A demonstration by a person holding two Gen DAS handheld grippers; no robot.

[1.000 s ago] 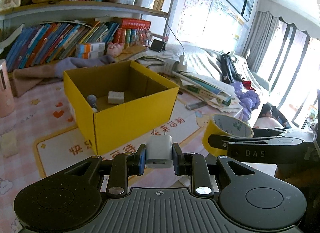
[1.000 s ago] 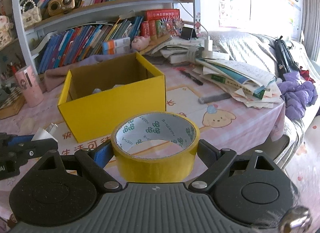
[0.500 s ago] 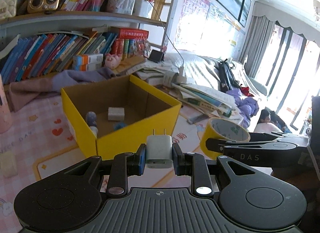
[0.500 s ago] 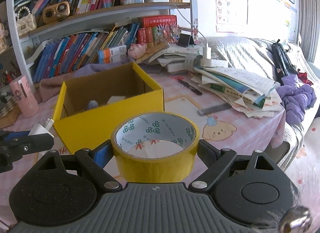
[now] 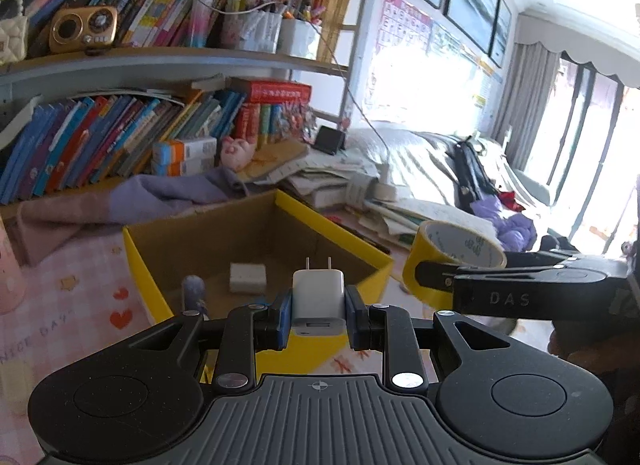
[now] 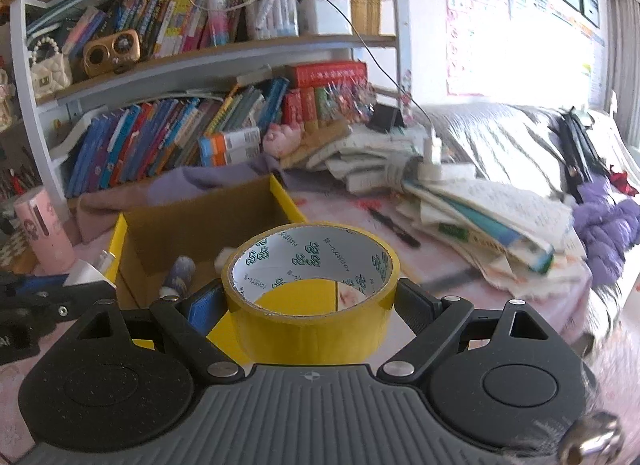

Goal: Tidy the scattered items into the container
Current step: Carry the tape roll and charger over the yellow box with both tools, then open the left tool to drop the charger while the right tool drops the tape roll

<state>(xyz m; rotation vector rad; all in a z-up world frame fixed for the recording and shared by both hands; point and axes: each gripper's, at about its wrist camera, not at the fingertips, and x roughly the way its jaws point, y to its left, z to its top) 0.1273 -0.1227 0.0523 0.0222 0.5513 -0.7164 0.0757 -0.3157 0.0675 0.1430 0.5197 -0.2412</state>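
Observation:
My left gripper [image 5: 318, 311] is shut on a white wall charger [image 5: 318, 295], prongs pointing up, held over the near wall of the yellow cardboard box [image 5: 142, 265]. Inside the box lie a white block [image 5: 248, 278] and a small bluish-grey item [image 5: 193, 290]. My right gripper [image 6: 312, 305] is shut on a roll of yellow tape [image 6: 310, 323], gripped across its width, just in front of the box [image 6: 114, 243]. In the left wrist view the tape [image 5: 444, 261] hangs right of the box. The charger [image 6: 86, 271] shows at the left edge of the right wrist view.
A bookshelf [image 5: 120, 137] packed with books stands behind the box. A purple cloth [image 5: 160, 193] lies against its back wall. Stacked papers and books [image 6: 480, 225] cover the table at right. A pink cup [image 6: 44, 225] stands at the left. A black pen [image 6: 394, 227] lies on the pink tablecloth.
Both grippers have travelled forward and a little upward toward the box, each keeping its hold. The box now looks larger and its inside shows more fully.

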